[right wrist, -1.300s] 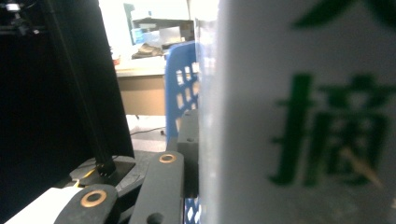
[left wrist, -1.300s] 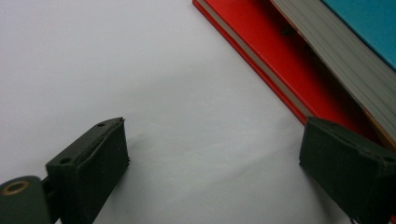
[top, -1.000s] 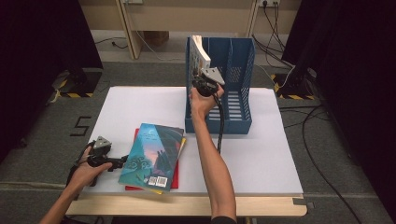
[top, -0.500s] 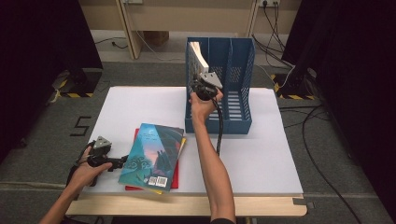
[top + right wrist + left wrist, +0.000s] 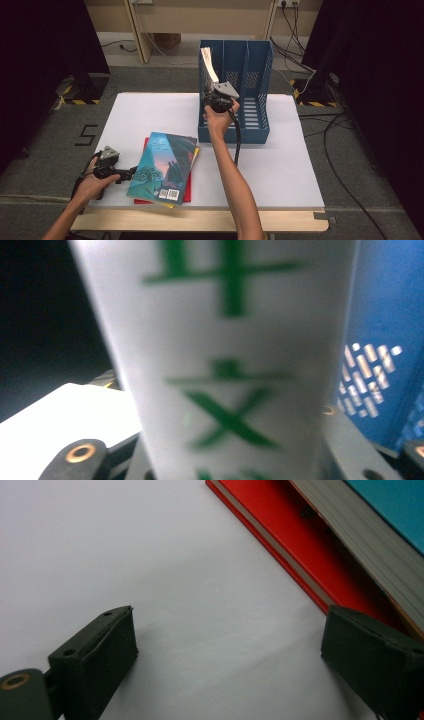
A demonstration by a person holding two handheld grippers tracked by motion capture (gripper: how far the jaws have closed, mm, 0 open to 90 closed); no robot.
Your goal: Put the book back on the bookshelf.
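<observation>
**A:** High view. What does the right gripper (image 5: 216, 98) hold?

**B:** A white upright book with a green-lettered spine (image 5: 209, 65), standing in the leftmost slot of the blue perforated plastic file rack (image 5: 260, 80) at the back of the white table (image 5: 280, 165). Its jaws have just been opening, with the book between them.

**A:** And the left gripper (image 5: 131, 173)?

**B:** It rests near the table's front edge, just beside a stack: a teal illustrated book (image 5: 162, 165) on a flat red book (image 5: 187, 192).

**A:** Left gripper view?

**B:** Jaws spread wide over bare table, nothing between them; the red cover (image 5: 290, 535) lies near one jaw.

**A:** Right gripper view?

**B:** The blurred spine (image 5: 225, 365) stands between the jaws; whether the pads press on it cannot be told.

**A:** Progress?

**B:** Apparently one book is shelved; the stack is left.
</observation>
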